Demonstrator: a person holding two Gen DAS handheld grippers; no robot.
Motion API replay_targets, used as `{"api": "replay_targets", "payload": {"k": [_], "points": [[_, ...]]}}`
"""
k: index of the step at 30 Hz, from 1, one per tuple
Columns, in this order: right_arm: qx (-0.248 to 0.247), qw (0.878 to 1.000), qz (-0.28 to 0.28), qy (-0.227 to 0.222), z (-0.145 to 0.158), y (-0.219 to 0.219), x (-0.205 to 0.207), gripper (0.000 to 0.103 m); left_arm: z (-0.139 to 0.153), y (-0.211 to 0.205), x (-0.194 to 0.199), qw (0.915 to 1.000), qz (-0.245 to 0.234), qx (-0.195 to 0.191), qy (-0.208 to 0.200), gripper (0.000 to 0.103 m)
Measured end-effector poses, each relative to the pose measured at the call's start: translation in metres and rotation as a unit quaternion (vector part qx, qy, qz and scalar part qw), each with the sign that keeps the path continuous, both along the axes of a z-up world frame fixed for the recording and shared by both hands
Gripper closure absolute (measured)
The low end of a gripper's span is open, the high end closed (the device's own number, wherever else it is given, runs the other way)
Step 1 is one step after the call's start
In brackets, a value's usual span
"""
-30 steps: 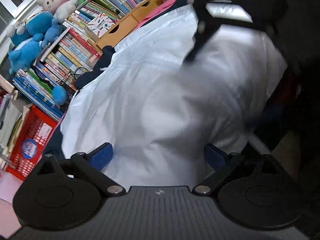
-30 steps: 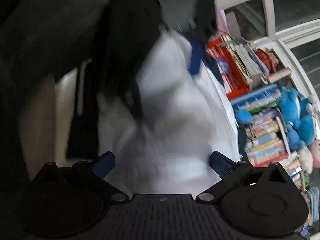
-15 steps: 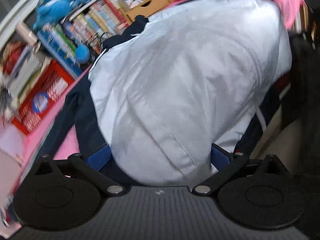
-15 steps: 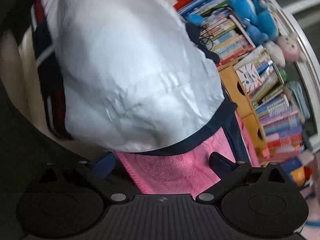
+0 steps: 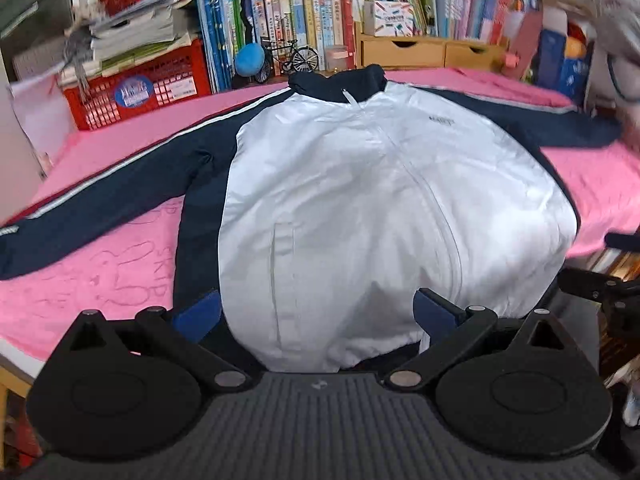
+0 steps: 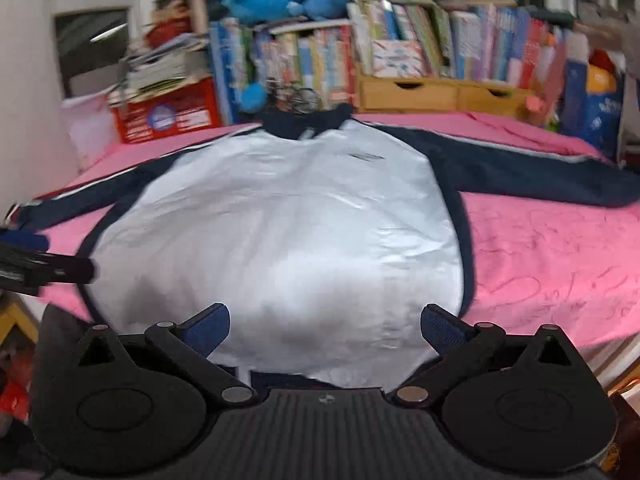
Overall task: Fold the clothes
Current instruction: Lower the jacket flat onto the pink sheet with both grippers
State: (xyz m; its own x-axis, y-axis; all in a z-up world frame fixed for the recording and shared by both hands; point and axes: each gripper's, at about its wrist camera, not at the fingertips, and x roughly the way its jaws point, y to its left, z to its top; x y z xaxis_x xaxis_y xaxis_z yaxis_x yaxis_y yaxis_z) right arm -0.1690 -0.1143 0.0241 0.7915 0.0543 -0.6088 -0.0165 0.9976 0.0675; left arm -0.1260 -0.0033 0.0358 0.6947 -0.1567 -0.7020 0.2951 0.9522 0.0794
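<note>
Lying flat on pink blanket [image 5: 120, 272], jacket [image 5: 360, 200] hem between spread fingers [image 5: 198, 314]

The left gripper [image 5: 316, 314] is sitting at the bottom centre of its frame, blue-padded fingers [image 5: 198, 316] spread wide with nothing between them. The right gripper [image 6: 326, 330] is sitting likewise low in its frame, jaws parted and gripping nothing.

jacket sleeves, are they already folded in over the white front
No, in the left wrist view the jacket lies flat with both navy sleeves spread outward across the pink blanket.
</note>
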Motion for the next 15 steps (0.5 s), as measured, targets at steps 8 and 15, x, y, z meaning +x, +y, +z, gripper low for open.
{"api": "replay_targets", "payload": {"k": [8, 15], "points": [[-0.018, 1.0, -0.004, 0.02, 0.003, 0.024, -0.025, 0.0, -0.021, 0.004, -0.012, 0.9968, 0.024, -0.011, 0.075, 0.0], [-0.012, 0.999, -0.016, 0.047, -0.008, 0.027, -0.025, 0.0, -0.031, 0.0, -0.016, 0.9947, 0.029, -0.005, 0.099, 0.0]]}}
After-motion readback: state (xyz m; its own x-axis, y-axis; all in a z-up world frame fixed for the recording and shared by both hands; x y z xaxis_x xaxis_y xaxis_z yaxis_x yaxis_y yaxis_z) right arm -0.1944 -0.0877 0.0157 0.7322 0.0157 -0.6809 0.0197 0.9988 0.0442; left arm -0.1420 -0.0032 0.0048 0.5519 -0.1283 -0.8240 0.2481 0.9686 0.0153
